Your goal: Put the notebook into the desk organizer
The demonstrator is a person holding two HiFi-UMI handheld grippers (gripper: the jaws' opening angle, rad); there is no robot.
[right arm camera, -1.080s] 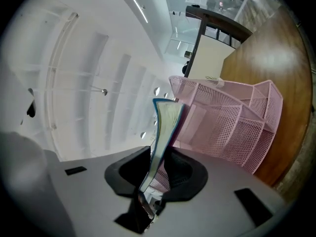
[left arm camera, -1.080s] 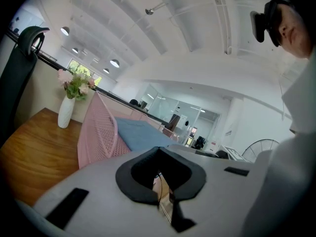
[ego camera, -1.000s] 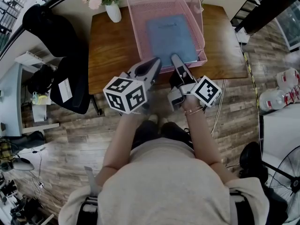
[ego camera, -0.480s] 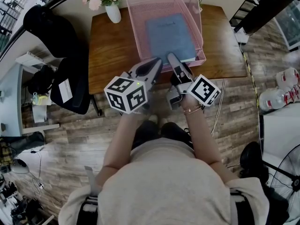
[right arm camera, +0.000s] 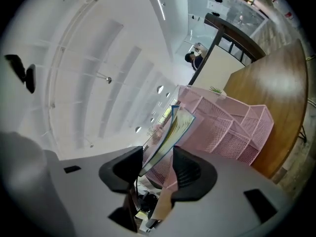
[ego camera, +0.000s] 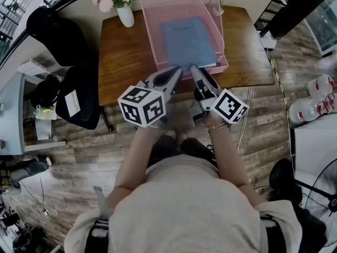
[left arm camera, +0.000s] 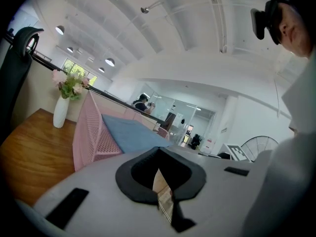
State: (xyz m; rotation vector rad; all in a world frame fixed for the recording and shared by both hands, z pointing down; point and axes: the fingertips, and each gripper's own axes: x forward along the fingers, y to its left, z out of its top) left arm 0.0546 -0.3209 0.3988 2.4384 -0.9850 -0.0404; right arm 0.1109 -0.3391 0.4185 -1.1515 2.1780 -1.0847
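Note:
A blue notebook point(ego camera: 188, 41) lies flat in the pink mesh desk organizer point(ego camera: 152, 30) on the wooden table point(ego camera: 124, 62). My right gripper point(ego camera: 194, 68) is at the organizer's front edge. In the right gripper view the notebook point(right arm camera: 170, 132) has its near edge between the pads of the right gripper point(right arm camera: 158, 153), with a gap at the right pad. Those jaws have just opened wide and then closed a little. My left gripper point(ego camera: 176, 71) rests beside it, shut and empty. In the left gripper view the left gripper point(left arm camera: 158, 154) points past the organizer point(left arm camera: 94, 132) and notebook point(left arm camera: 131, 132).
A white vase of flowers point(ego camera: 126, 12) stands at the table's back left corner. A black office chair point(ego camera: 63, 41) is to the left of the table. Water bottles point(ego camera: 316, 99) lie on the floor at the right.
The right gripper has rolled a little about its own line while staying at the organizer's front. The left gripper has kept still and the notebook lies in the organizer as before.

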